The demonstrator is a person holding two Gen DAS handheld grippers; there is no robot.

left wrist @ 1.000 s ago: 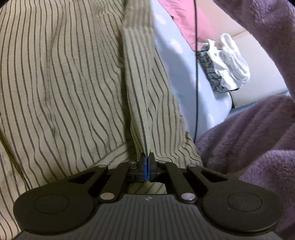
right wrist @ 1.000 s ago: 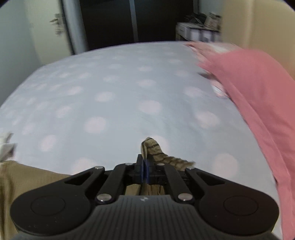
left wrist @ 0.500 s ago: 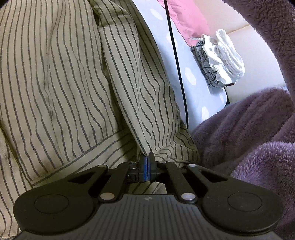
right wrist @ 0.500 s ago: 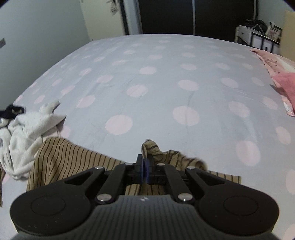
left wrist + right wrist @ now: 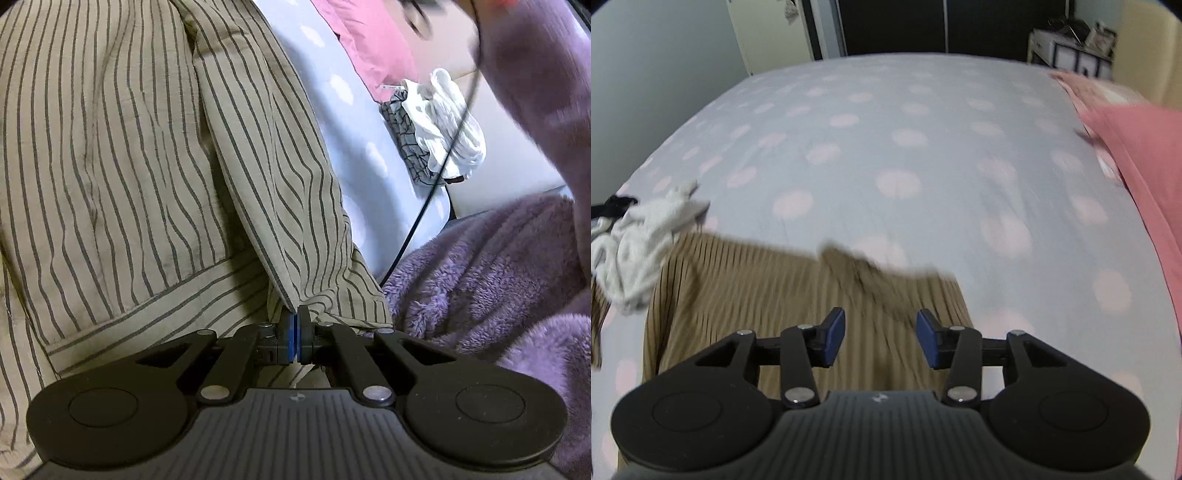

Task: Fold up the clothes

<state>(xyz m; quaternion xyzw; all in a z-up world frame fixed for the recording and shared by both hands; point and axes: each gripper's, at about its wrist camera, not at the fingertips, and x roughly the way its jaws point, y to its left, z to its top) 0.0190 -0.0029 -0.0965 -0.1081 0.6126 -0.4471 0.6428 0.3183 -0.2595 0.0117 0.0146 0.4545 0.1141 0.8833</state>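
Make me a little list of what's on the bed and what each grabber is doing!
bed: spotted sheet
shirt: striped shirt, lying on the sheet
left gripper: shut on a fold of the striped shirt
right gripper: jaws just opened, nothing between them, above the shirt
other laundry: white cloth beside the shirt
at the side: pink bedding

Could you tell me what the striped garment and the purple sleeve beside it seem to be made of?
The striped garment looks like a thin woven fabric, perhaps cotton or a blend: matte, with fine creases and a stitched hem. The purple sleeve looks like plush fleece: a fuzzy, tufted pile with a soft sheen. The exact fibre of either cannot be told from the look alone.
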